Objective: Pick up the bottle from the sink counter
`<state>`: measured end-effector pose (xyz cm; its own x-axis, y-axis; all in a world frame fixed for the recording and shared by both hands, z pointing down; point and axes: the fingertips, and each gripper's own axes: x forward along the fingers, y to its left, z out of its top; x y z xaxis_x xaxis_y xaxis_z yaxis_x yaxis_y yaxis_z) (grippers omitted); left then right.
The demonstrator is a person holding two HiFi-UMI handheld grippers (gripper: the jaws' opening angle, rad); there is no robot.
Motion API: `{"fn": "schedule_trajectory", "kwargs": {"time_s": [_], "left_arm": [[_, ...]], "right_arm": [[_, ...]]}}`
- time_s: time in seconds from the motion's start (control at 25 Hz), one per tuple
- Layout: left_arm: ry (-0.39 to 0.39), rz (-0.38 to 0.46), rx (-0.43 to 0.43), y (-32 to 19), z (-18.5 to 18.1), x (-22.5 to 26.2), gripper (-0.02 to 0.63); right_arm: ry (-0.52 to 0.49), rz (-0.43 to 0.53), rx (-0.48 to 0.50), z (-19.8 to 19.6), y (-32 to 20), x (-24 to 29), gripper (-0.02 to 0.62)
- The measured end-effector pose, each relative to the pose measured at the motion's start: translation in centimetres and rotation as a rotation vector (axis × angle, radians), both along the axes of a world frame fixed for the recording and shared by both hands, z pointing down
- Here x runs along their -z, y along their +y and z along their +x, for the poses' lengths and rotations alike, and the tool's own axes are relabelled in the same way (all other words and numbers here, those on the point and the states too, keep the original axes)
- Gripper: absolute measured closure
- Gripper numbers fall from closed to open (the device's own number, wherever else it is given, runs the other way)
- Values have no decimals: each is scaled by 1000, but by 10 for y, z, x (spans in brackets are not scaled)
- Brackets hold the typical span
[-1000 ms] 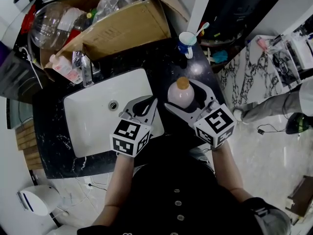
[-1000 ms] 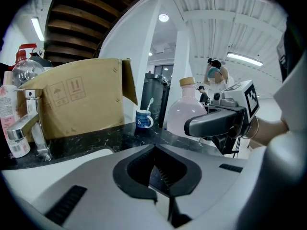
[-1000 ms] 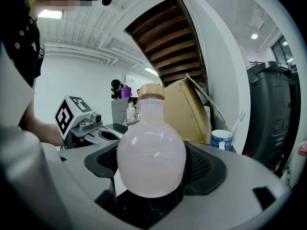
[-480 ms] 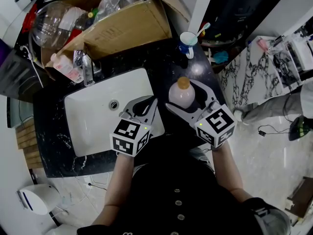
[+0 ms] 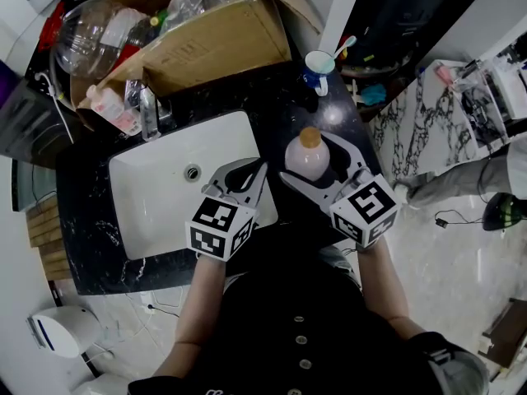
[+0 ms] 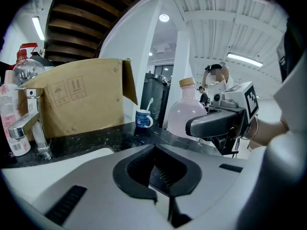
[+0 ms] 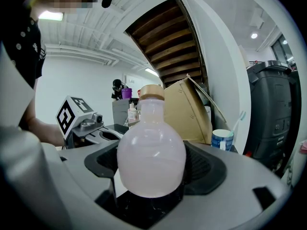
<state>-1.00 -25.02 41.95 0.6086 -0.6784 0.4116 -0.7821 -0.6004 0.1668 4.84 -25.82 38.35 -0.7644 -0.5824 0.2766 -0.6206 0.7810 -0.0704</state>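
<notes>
Bottle (image 5: 307, 156) upright on counter (image 5: 284, 105), clamped between right gripper (image 5: 314, 163) jaws.

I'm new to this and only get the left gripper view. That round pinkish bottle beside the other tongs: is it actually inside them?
Observer: Yes. The right gripper view shows the bottle standing between the jaws of the right tongs. I cannot tell whether they press it.
Operator: Is it lifted yet?
Observer: It seems not. In that view its base sits on the black counter.
Operator: And where are my tongs?
Observer: The head view shows the left tongs over the right edge of the white sink.
</notes>
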Motion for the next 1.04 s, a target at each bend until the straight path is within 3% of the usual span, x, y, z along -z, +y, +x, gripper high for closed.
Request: {"fn": "schedule_trajectory", "kwargs": {"time_s": [1.04], "left_arm": [[11,14,-4,-1,2,3,589]], "right_arm": [[-12,-6,26,-7,3,-2,201]]}}
